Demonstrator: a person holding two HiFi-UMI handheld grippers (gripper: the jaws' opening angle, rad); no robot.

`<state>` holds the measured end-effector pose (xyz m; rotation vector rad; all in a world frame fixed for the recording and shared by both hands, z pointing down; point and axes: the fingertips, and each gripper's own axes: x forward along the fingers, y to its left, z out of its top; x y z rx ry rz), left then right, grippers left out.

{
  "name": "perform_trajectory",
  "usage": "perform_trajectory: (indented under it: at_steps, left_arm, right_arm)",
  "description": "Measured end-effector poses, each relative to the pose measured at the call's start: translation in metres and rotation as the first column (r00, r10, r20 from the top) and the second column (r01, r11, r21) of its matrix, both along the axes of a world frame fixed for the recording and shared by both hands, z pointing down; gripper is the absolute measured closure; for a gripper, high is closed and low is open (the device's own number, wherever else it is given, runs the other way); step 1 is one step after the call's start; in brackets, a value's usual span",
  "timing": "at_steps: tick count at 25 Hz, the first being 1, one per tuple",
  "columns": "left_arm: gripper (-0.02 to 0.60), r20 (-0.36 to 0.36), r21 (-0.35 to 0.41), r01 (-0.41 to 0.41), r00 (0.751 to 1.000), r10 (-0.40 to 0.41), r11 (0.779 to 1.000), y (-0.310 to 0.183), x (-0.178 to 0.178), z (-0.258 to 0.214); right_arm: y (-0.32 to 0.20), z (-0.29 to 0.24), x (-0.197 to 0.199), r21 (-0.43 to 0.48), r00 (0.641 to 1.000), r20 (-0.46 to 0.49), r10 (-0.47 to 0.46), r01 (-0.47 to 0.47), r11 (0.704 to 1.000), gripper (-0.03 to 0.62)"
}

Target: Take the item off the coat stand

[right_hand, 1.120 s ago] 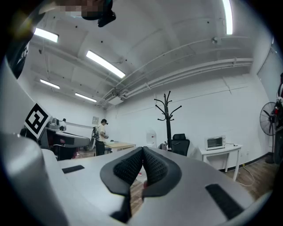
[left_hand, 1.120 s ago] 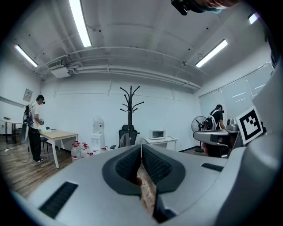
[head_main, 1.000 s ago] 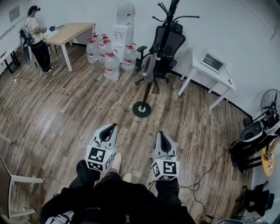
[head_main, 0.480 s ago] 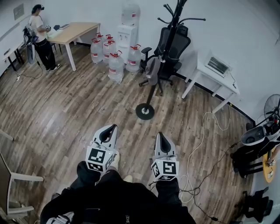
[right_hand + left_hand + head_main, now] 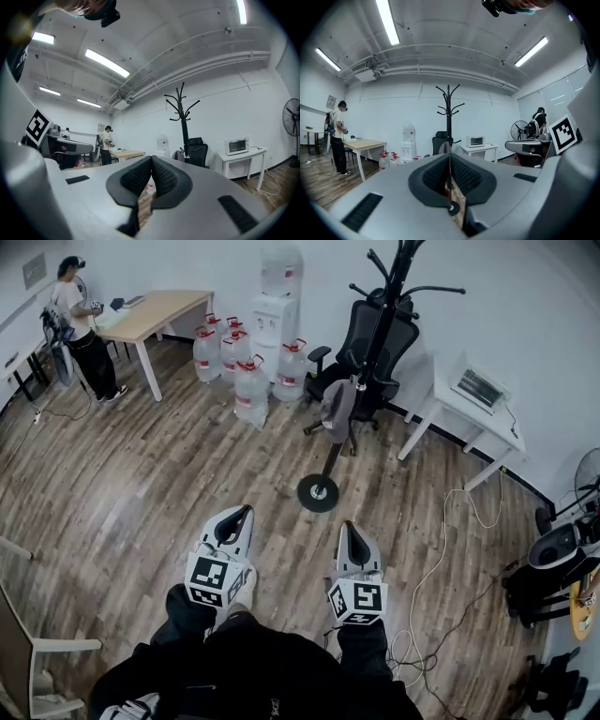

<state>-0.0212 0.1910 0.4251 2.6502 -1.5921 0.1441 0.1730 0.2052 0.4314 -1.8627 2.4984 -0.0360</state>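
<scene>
1. Grey item [image 5: 338, 407] hangs low on the coat stand [image 5: 330, 458], across the room beside the office chair [image 5: 405, 337]; nothing has been lifted off yet.
2. Left gripper [image 5: 234, 520] and right gripper [image 5: 352, 538] are held low near the person's legs, well apart from the stand, both with jaws pressed together and empty.
3. Everything is left to do: walk up, open, grasp, unhook.

Long white ceiling tube lights [image 5: 388, 22] are flooding the room evenly, glaring at eleven o'clock in the left gripper view. The brown wood-plank floor [image 5: 131, 484] is carrying only faint, soft shadows. The black metal coat stand [image 5: 448, 110] is showing crisp. Every view is bending toward its rim, and dark vignetting is ringing both gripper views.
</scene>
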Motion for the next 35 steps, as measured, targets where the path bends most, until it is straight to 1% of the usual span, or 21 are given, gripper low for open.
perform_trajectory:
  at_steps: [3,9,16,20,24,30,35]
  left_arm:
    - [0.554,0.005,-0.002,-0.024,1.000,0.024,1.000,-0.058,-0.018,-0.009]
    - [0.554,-0.001,-0.008,-0.075,0.997,0.075,0.997,-0.160,-0.045,-0.023]
    - [0.552,-0.013,-0.012,-0.125,0.992,0.125,0.992,-0.254,-0.074,-0.020]
    - [0.554,-0.025,0.002,-0.155,0.988,0.155,0.988,-0.288,-0.087,-0.022]
    - [0.554,-0.038,0.010,-0.181,0.983,0.182,0.983,-0.313,-0.090,-0.025]
    - [0.552,-0.048,0.013,-0.208,0.977,0.208,0.978,-0.345,-0.092,-0.024]
    - [0.554,-0.059,0.006,-0.210,0.976,0.210,0.978,-0.371,-0.089,-0.018]
  right_arm:
    - [-0.054,-0.009,-0.020,0.001,1.000,0.001,0.018,-0.018,1.000,0.577]
    - [-0.146,-0.023,-0.049,-0.015,0.998,0.000,0.066,-0.066,0.998,0.577]
    - [-0.231,-0.023,-0.080,-0.019,0.993,-0.015,0.117,-0.118,0.993,0.577]
    - [-0.262,-0.024,-0.097,-0.010,0.990,-0.024,0.141,-0.141,0.990,0.578]
    - [-0.284,-0.026,-0.106,-0.011,0.987,-0.036,0.157,-0.157,0.987,0.578]
    - [-0.312,-0.028,-0.107,-0.012,0.981,-0.044,0.189,-0.189,0.982,0.578]
    - [-0.336,-0.019,-0.102,-0.029,0.979,-0.056,0.194,-0.196,0.980,0.578]
